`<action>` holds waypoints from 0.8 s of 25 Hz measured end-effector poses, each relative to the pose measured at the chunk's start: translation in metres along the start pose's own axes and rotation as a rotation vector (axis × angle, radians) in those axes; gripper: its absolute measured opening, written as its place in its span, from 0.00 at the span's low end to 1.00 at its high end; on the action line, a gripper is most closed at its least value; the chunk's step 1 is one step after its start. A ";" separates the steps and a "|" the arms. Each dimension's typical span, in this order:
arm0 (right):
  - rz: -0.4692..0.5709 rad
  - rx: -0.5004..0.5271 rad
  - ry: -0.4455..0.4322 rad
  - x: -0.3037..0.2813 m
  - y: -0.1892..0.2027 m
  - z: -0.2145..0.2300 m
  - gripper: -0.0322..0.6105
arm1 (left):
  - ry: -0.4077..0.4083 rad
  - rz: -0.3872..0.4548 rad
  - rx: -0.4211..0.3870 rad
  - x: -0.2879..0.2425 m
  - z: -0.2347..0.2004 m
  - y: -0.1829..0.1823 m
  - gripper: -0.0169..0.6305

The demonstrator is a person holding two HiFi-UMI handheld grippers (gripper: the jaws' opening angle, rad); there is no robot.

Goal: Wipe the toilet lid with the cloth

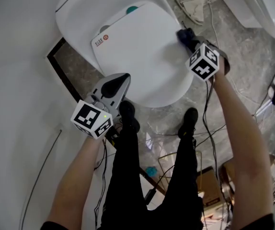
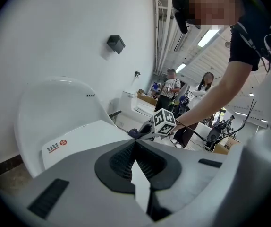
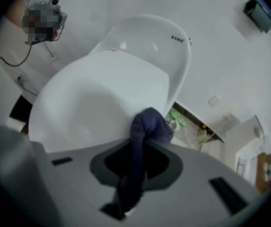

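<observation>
Right gripper (image 1: 189, 38) has its jaws clamped on the dark blue cloth (image 1: 183, 33), right at the closed white plastic toilet lid's (image 1: 137, 47) right edge, upper middle of frame. Left gripper (image 1: 114, 86) hovers by the lid's lower-left edge, jaws together, empty.

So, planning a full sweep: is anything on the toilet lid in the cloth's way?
Nothing visible. The toilet lid is bare except a flat sticker near the hinge; the right gripper holds the cloth at its edge.
</observation>
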State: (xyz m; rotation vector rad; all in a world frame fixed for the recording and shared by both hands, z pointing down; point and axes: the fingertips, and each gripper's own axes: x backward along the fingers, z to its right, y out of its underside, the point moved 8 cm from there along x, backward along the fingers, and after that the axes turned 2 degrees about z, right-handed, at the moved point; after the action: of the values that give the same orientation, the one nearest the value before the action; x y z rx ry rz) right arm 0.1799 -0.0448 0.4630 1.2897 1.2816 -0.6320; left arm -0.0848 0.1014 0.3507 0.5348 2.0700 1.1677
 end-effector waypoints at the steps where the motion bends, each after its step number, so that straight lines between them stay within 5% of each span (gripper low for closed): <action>1: 0.003 -0.009 0.004 0.001 0.001 -0.002 0.15 | 0.002 0.001 -0.001 -0.001 0.001 0.000 0.05; 20: 0.032 0.009 0.022 0.019 0.008 -0.048 0.16 | 0.010 0.000 -0.005 -0.004 0.003 0.001 0.05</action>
State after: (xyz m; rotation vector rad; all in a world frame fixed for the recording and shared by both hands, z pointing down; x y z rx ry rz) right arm 0.1761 0.0074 0.4584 1.3251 1.2752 -0.6025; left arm -0.0796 0.1015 0.3520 0.5272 2.0748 1.1774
